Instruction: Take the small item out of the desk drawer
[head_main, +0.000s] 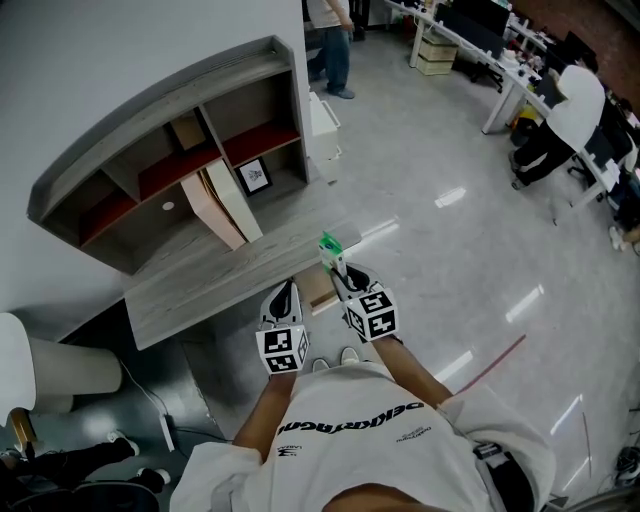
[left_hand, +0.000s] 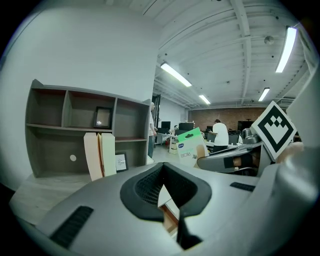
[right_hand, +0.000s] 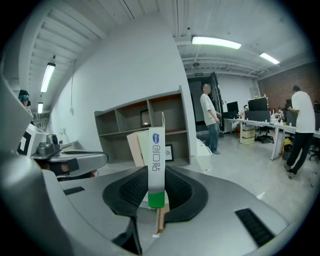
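From the head view, the person stands at a grey desk (head_main: 200, 285) with a shelf unit (head_main: 160, 120) on top. The drawer (head_main: 318, 290) under the desk's front edge is pulled out. The right gripper (head_main: 342, 270) is above the drawer and holds a small green-and-white packet (head_main: 331, 246) upright, clear of the drawer. The left gripper (head_main: 284, 293) is just beside it, over the desk's front edge. Two tan folders (head_main: 225, 205) lean on the desk, with a framed picture (head_main: 254, 176) behind them.

In the left gripper view, the left gripper's (left_hand: 165, 192) jaws are drawn close together, with only a thin slit between the black pads and nothing in it. The wooden edge of the drawer (left_hand: 170, 217) shows through the slit. To the right, the packet (left_hand: 192, 146) stands up from the right gripper (left_hand: 235, 157).

In the right gripper view, the right gripper's (right_hand: 156, 192) jaws are clamped on the packet (right_hand: 156, 165), which is seen edge-on. Its green end is down between the pads and its white printed part rises above them. The left gripper (right_hand: 75, 162) shows at the left. The shelf unit (right_hand: 140, 125) stands behind.
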